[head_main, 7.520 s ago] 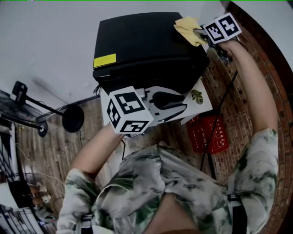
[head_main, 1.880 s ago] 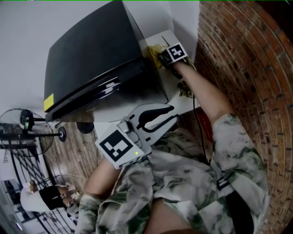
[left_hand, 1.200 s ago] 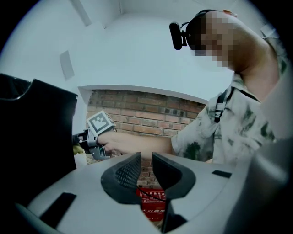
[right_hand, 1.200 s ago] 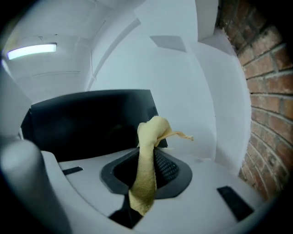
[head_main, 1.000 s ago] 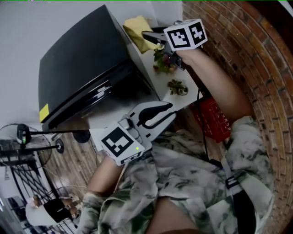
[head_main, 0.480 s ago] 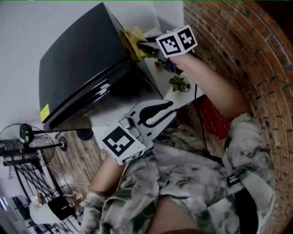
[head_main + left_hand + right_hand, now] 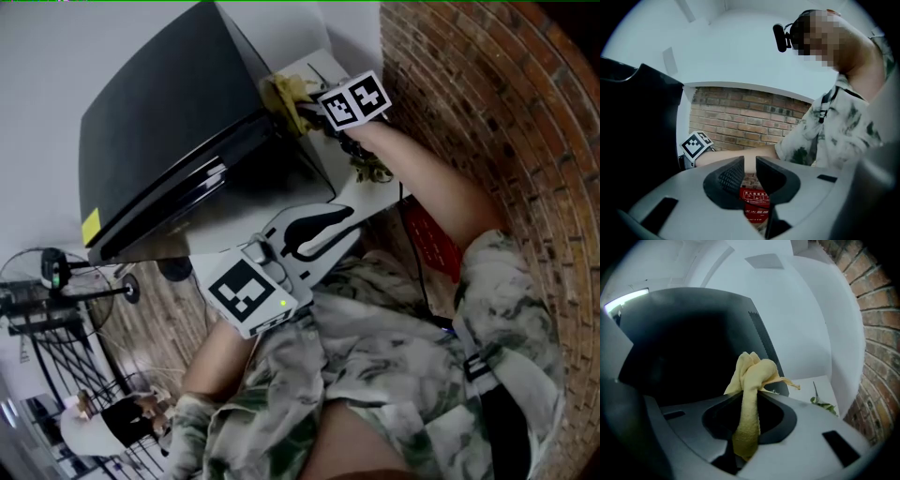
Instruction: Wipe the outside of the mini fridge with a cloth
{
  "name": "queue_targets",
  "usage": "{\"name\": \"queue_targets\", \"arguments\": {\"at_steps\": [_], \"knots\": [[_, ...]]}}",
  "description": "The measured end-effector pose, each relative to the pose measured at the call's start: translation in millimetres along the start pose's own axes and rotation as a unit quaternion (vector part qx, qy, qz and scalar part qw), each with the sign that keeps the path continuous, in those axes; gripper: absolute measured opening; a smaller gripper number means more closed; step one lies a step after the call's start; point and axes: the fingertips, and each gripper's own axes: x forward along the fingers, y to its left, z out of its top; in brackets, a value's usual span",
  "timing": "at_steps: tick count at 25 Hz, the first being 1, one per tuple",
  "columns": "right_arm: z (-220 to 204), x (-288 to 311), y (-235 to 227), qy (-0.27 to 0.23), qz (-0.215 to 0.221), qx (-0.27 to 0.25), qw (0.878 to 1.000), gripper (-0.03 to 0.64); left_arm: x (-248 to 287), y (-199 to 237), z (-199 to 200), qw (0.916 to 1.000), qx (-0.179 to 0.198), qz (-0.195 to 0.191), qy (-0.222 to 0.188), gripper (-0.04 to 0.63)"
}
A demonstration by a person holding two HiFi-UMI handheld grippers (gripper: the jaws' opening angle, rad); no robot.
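The black mini fridge point(image 7: 169, 141) stands on a white stand at the upper left of the head view. My right gripper point(image 7: 305, 105) is shut on a yellow cloth point(image 7: 286, 94) and presses it against the fridge's right side, near the far upper corner. In the right gripper view the cloth point(image 7: 752, 376) bunches out between the jaws, with the dark fridge wall point(image 7: 684, 348) just behind it. My left gripper point(image 7: 349, 214) hangs low in front of the fridge. Its jaws are nearly together and hold nothing point(image 7: 750, 168).
A white side table point(image 7: 375, 192) with green plant sprigs point(image 7: 370, 169) stands right of the fridge. Below it is a red crate point(image 7: 436, 239). A brick wall point(image 7: 497, 112) closes the right side. A fan stand point(image 7: 56, 272) stands on the wooden floor at left.
My right gripper brought the cloth from above the side table onto the fridge's upper right edge, then slid it down the right side. The left gripper has stayed put.
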Motion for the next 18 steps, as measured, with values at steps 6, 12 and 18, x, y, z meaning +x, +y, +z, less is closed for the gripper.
{"name": "queue_targets", "arguments": {"at_steps": [6, 12, 18], "knots": [[-50, 23, -23, 0.053, -0.027, 0.009, 0.998, 0.084, -5, -2, -4, 1.0, -0.004, 0.004, 0.006, 0.086], [-87, 33, -45, 0.089, -0.048, 0.009, 0.995, 0.084, -5, -1, -5, 0.9999, -0.006, 0.005, 0.007, 0.086], [-89, 19, -53, 0.093, -0.058, 0.007, 0.994, 0.084, -1, 0, -6, 1.0, -0.007, 0.0, 0.006, 0.086]]}}
